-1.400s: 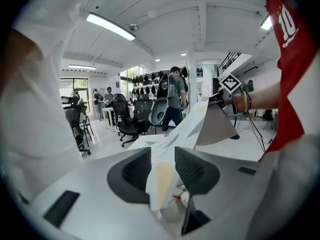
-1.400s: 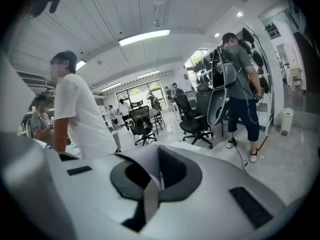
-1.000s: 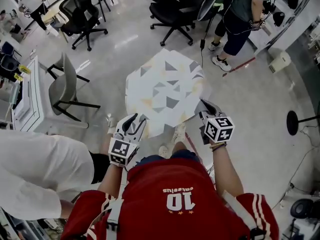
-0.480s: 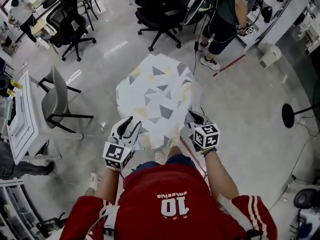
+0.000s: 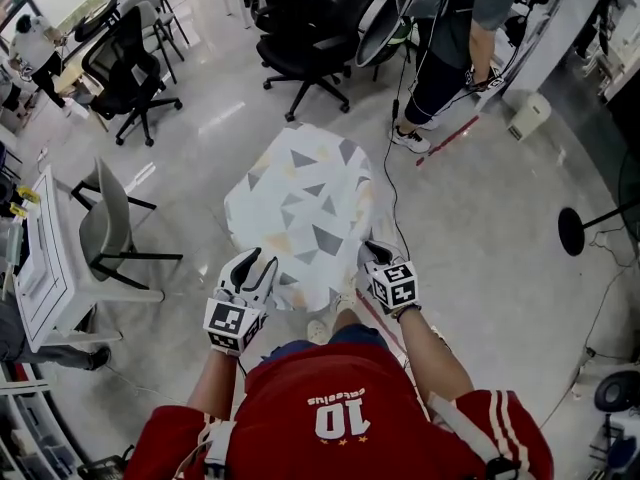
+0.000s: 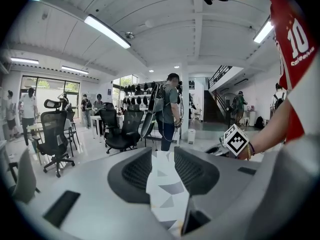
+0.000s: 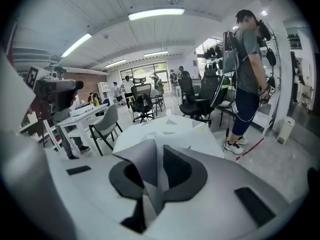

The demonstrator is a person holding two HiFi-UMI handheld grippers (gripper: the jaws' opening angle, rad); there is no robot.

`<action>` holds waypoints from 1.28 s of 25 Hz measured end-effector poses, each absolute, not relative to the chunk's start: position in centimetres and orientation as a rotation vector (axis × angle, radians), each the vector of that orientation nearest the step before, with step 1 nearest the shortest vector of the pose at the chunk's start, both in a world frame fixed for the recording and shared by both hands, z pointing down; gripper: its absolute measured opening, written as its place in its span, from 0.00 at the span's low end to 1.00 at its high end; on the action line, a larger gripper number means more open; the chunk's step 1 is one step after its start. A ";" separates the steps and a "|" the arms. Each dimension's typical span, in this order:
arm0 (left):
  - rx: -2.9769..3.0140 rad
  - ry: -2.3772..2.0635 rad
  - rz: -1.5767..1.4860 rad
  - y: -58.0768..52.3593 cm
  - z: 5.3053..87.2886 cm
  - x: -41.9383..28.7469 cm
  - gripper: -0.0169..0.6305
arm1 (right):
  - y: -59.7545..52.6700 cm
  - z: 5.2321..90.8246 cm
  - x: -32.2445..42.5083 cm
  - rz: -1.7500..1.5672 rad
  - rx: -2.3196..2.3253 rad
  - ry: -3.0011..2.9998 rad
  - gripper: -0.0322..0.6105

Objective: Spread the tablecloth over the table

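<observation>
A white tablecloth (image 5: pixel 300 203) with grey and yellow triangles lies draped over a small table right in front of me, and the table itself is hidden under it. My left gripper (image 5: pixel 256 264) pinches the cloth's near left edge; in the left gripper view the cloth (image 6: pixel 165 194) runs up between the jaws of that gripper (image 6: pixel 162 166). My right gripper (image 5: pixel 371 251) holds the near right edge. A grey fold of cloth (image 7: pixel 145 169) sits between the right gripper's (image 7: pixel 156 176) jaws, which are opening. Beyond them the cloth (image 7: pixel 170 129) lies flat.
A grey chair (image 5: pixel 105 230) and a white desk (image 5: pixel 40 268) stand to the left. Black office chairs (image 5: pixel 310 38) are beyond the table. A person (image 5: pixel 450 28) stands at the far right of it, with a cable (image 5: pixel 392 183) on the floor. A round stand base (image 5: pixel 572 231) is at the right.
Both grippers have come down with the cloth's near edge, the right one most. The cloth has sunk from a raised sheet to lie over the table.
</observation>
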State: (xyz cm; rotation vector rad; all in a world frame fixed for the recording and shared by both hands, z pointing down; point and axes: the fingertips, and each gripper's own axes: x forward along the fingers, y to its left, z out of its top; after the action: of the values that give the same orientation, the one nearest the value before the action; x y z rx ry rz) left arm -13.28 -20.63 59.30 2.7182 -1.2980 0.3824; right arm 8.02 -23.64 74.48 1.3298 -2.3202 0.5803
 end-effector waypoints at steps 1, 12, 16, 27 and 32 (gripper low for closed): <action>2.722 -1.296 0.379 -20.8 59.2 -13.2 0.25 | -23.3 74.8 8.8 0.592 1.354 -2.302 0.10; 2.752 -1.242 0.369 -22.1 58.4 -10.9 0.25 | -19.5 77.7 16.7 0.635 1.415 -2.075 0.25; 2.790 -1.214 0.334 -22.5 58.2 -9.9 0.25 | -17.4 77.9 18.4 0.638 1.414 -2.031 0.26; 2.849 -1.266 0.245 -24.1 54.6 -10.0 0.25 | -15.0 77.3 21.0 0.638 1.450 -1.972 0.28; 2.850 -1.329 0.212 -25.0 52.9 -11.3 0.25 | -17.1 75.0 21.9 0.621 1.516 -1.989 0.28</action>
State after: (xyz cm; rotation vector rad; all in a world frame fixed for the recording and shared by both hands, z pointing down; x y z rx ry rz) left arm -11.30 -25.01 52.89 2.8496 -1.3292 0.2120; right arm 21.93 -17.08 74.99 1.5162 -1.9891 0.6211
